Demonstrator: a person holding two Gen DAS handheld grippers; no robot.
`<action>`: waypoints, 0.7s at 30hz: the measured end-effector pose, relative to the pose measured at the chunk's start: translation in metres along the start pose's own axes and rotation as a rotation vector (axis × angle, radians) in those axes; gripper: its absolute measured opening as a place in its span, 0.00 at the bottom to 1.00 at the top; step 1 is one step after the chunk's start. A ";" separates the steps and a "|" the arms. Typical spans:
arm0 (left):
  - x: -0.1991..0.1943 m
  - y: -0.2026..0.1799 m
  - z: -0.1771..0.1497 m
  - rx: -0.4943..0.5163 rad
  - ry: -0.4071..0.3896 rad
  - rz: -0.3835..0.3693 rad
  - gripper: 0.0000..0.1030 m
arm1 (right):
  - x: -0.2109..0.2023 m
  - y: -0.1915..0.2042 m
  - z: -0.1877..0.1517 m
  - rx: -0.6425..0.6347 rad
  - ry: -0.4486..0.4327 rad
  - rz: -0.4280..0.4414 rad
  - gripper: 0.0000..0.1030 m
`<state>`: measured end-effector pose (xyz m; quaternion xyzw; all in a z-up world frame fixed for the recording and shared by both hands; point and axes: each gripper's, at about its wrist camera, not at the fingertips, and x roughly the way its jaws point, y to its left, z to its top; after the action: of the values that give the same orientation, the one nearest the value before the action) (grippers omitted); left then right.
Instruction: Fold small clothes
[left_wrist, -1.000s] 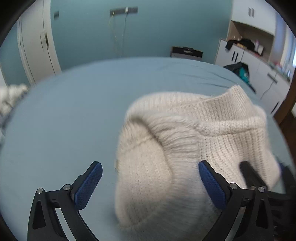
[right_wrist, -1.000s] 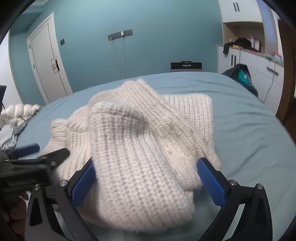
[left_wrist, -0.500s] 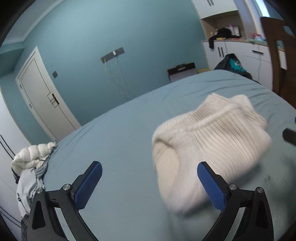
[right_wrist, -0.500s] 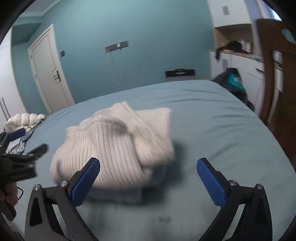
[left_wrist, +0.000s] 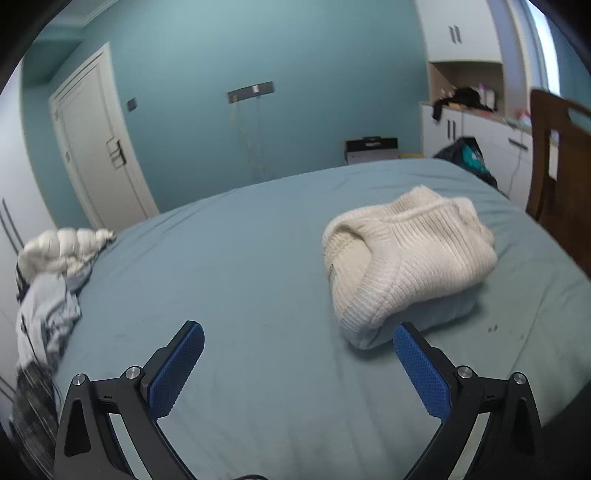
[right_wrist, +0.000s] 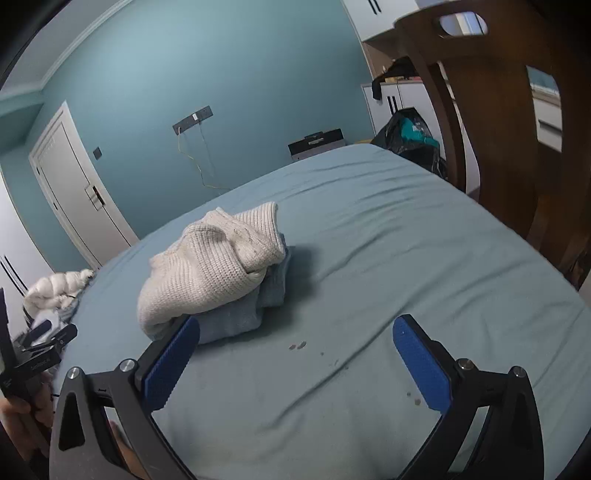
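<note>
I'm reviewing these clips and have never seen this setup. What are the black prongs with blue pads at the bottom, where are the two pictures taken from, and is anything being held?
There is no robot here. A person holds a hand-operated gripper in each hand, and each has a wide-angle camera looking forward along its two blue-padded fingers. One picture looks out from the left gripper, the other from the right gripper. Both are open and hold nothing. Ahead, on the bed, a folded cream knit sweater rests on a folded light blue garment. A heap of other clothes lies at the bed's left edge. The right view also catches the left gripper at its left border.
</note>
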<state>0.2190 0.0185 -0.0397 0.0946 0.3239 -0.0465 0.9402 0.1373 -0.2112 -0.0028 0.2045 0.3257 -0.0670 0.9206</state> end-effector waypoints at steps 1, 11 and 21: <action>-0.002 0.003 -0.001 -0.016 0.002 0.002 1.00 | 0.002 0.003 0.001 -0.006 -0.003 -0.006 0.99; 0.012 -0.010 -0.008 0.037 0.069 0.028 1.00 | 0.026 0.080 -0.014 -0.277 0.020 -0.118 0.99; 0.019 -0.018 -0.013 0.085 0.094 0.026 1.00 | 0.064 0.128 -0.027 -0.411 0.101 -0.180 0.99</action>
<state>0.2236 0.0026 -0.0638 0.1405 0.3642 -0.0436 0.9196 0.2046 -0.0834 -0.0192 -0.0142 0.3950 -0.0706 0.9159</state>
